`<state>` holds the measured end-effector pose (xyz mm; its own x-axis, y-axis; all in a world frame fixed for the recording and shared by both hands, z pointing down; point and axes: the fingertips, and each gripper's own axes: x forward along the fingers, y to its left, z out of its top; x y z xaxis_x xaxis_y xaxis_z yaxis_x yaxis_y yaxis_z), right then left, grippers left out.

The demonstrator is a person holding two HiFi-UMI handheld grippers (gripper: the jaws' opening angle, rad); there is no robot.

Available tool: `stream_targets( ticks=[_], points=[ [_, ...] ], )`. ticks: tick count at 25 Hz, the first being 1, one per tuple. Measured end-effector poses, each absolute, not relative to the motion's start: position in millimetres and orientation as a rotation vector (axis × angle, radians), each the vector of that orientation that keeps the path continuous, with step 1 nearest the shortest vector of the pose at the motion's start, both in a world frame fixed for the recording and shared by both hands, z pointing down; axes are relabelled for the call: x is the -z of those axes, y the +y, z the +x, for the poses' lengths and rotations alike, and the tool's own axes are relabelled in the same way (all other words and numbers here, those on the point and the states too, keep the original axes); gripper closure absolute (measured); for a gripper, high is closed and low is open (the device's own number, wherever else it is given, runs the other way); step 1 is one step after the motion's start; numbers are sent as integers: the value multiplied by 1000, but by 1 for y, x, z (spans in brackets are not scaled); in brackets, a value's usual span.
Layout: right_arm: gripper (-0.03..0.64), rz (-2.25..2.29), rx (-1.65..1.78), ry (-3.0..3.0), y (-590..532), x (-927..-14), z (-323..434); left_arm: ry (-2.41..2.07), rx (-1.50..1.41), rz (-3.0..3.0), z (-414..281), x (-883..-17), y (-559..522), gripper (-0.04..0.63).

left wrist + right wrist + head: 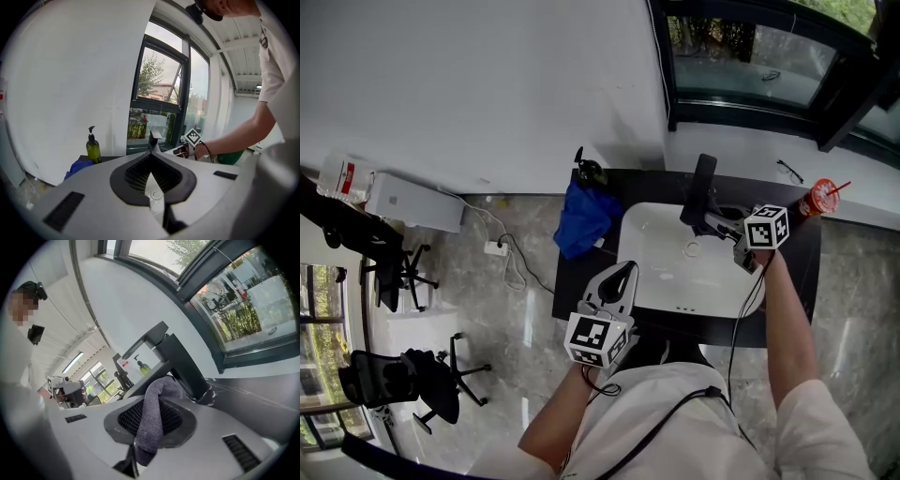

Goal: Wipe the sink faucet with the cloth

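In the head view, a matte black angular faucet (703,192) stands at the back edge of a white rectangular sink basin (661,281) set into a dark countertop (797,281). The right gripper (719,225) reaches across the basin's far right corner with its tips up against the lower part of the faucet, which looks like the wiping stroke in hand. The left gripper (625,272) hangs over the near left rim of the basin, well apart from the faucet. It seems parked there so as not to crowd the working arm. A crumpled blue fabric bundle (581,220) lies on the counter's left end, clear of both grippers.

In the left gripper view, the jaws meet at their tips with nothing between them. Only a sliver of white basin shows through the gap nearer their base. An olive-green pump soap bottle (93,149) stands by the wall on the left, with the faucet beyond the jaw tips.

In the right gripper view, the jaws are clamped on a grey terry cloth (153,420). It is pinched low, and its folded upper end arches forward to touch the faucet's column just above the base. Gripped this way, the cloth puts a soft pad ahead of the hard jaws, so fabric and not plastic meets the black finish.
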<state>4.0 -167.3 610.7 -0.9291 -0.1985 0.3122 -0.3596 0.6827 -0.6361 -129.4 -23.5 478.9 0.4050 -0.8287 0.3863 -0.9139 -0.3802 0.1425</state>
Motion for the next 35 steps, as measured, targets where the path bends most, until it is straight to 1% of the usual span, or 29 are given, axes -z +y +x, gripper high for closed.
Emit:
stream_targets(
  ticks=[4, 9, 12, 17, 21, 27, 35],
  points=[
    [560, 264, -1091, -2684, -139, -601, 1, -1489, -355, 2352, -122, -479, -25, 603],
    [560, -2, -1191, -2654, -96, -590, 4, -1469, -343, 2374, -113, -477, -27, 603],
    [560, 67, -1208, -2624, -99, -598, 16, -1463, -337, 2380, -110, -474, -26, 603],
    [560, 473, -1161, -2607, -153, -615, 32, -1445, -344, 2398, -104, -473, -29, 603],
    [560, 588, -1124, -2641, -177, -612, 26, -1448, -347, 2399, -105, -472, -29, 603],
    [560, 540, -1092, -2676, -180, -604, 12, -1458, -351, 2388, -112, -474, -27, 603],
    [560, 217, -1191, -2709, -127, -587, 4, -1432, -357, 2407, -108, -476, -28, 603]
  ],
)
